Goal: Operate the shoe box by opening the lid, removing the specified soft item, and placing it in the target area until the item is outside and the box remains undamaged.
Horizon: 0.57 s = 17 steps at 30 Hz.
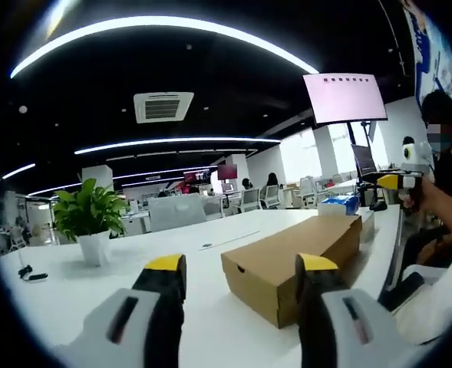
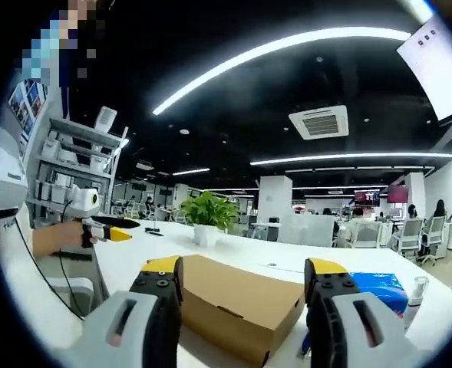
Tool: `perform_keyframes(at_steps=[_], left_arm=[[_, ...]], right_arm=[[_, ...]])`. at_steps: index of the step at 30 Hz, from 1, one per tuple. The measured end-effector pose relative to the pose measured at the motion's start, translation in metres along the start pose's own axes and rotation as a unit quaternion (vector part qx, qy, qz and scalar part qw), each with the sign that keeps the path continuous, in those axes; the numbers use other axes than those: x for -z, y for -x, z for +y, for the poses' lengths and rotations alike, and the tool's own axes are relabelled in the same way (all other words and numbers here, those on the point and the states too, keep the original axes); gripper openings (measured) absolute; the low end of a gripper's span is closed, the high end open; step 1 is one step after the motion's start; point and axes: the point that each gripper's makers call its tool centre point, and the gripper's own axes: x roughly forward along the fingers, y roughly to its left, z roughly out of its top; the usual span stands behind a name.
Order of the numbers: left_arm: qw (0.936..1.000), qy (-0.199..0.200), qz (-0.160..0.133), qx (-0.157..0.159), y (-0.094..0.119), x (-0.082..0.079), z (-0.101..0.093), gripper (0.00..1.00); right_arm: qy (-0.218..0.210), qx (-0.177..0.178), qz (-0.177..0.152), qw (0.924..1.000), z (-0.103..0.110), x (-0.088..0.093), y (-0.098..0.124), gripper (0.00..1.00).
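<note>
The shut shoe box (image 1: 293, 259) sat on the white bench (image 1: 95, 295). Both the left claw (image 1: 241, 270) and right claw (image 2: 242, 272) were spread, empty; rough prying could tear the lid.

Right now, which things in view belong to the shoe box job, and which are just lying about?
Part of the job:
- shoe box, lid down
- left gripper, open
- right gripper, open

Lying about:
- potted plant
- blue packet beyond the box
- clear bottle
- small black item near the table edge
</note>
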Motion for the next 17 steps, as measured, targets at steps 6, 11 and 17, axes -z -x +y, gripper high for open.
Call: perform_keyframes(at_steps=[6, 11, 17], left_arm=[[0.998, -0.06, 0.01, -0.015, -0.004, 0.006, 0.002, 0.57], [0.9988, -0.043, 0.02, 0.01, -0.007, 0.012, -0.011, 0.5], [0.9984, -0.056, 0.001, -0.003, -0.005, 0.005, -0.012, 0.51]], right_arm=[[0.063, 0.013, 0.038, 0.9972, -0.003, 0.019, -0.001, 0.61], [0.071, 0.018, 0.055, 0.9958, -0.005, 0.033, -0.002, 0.6], [0.087, 0.02, 0.054, 0.9946, -0.007, 0.031, -0.003, 0.59]])
